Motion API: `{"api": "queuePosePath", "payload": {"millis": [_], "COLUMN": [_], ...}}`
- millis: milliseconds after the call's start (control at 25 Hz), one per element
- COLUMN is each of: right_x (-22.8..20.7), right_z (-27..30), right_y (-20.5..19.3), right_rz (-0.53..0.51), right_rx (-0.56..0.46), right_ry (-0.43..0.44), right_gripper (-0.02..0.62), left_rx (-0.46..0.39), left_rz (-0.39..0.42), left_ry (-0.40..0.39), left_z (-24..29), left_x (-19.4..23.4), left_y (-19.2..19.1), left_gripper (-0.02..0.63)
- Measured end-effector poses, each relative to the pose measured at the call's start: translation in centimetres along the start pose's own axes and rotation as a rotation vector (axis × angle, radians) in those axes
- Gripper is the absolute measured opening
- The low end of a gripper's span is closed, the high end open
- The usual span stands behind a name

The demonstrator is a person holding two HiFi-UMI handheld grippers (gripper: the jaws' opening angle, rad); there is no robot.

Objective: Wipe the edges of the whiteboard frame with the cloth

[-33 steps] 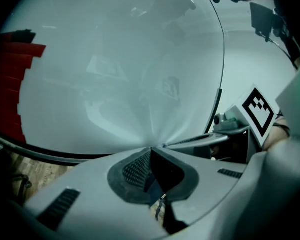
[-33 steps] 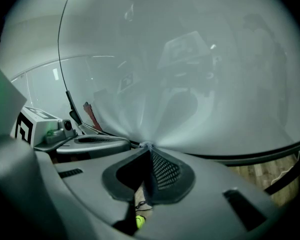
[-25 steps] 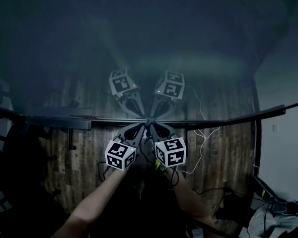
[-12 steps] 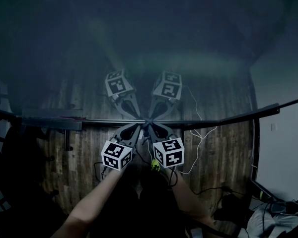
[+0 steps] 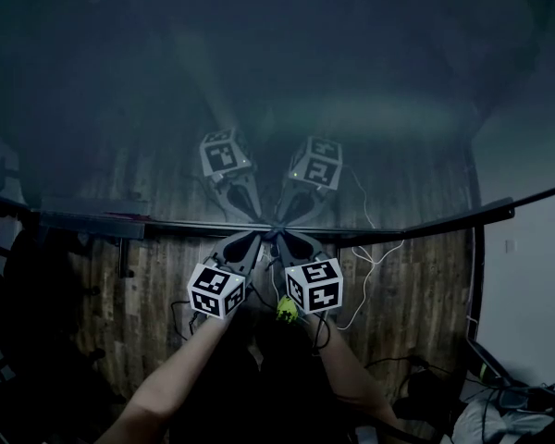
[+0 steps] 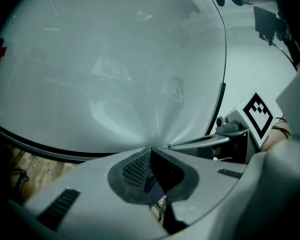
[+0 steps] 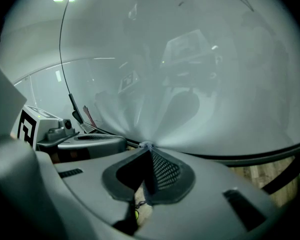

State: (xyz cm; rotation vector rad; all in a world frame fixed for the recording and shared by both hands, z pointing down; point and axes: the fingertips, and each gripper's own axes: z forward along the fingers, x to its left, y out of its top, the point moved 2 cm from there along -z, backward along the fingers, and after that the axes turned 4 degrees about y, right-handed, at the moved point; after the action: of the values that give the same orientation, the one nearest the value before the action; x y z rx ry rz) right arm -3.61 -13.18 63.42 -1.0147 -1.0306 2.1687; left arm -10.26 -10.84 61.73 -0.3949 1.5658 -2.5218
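Observation:
The glossy whiteboard (image 5: 277, 81) fills the upper head view and mirrors both grippers. Its dark frame (image 5: 398, 231) runs across below it. My left gripper (image 5: 265, 236) and right gripper (image 5: 283, 236) meet tip to tip against that lower frame edge. In the left gripper view the left gripper (image 6: 151, 150) has its jaws shut with the pads pressed together at the board (image 6: 115, 59). In the right gripper view the right gripper (image 7: 149, 149) is shut too, with a small grey-blue scrap (image 7: 146, 145) at its tip. I cannot make out a cloth clearly.
Wooden floor (image 5: 166, 285) lies below the board. White cables (image 5: 375, 257) trail at the right and a black stand leg (image 5: 122, 248) stands at the left. A small yellow-green tag (image 5: 285, 309) hangs under the right gripper. Clutter sits at the bottom right corner (image 5: 499, 405).
Both grippers stay at the same spot on the lower frame edge. Only the head view shifts slightly, and the left marker cube drifts a little left.

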Motion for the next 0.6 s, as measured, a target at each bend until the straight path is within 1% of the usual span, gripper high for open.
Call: {"api": "queuePosePath", "payload": {"millis": [440, 600], "right_x": [0.16, -0.01], "right_z": [0.74, 0.85], "right_y": [-0.45, -0.63], "right_rz": [-0.033, -0.012], "right_rx": [0.030, 0.029], "right_ry": [0.044, 0.042], "right_gripper": [0.021, 0.021], "left_rx": [-0.025, -0.021], "left_rz": [-0.010, -0.022], "left_ry": [0.044, 0.041], "left_z": [-0.38, -0.40], "left_x": [0.35, 0.26], "left_y": [-0.06, -0.15], "left_gripper": [0.005, 0.005]}}
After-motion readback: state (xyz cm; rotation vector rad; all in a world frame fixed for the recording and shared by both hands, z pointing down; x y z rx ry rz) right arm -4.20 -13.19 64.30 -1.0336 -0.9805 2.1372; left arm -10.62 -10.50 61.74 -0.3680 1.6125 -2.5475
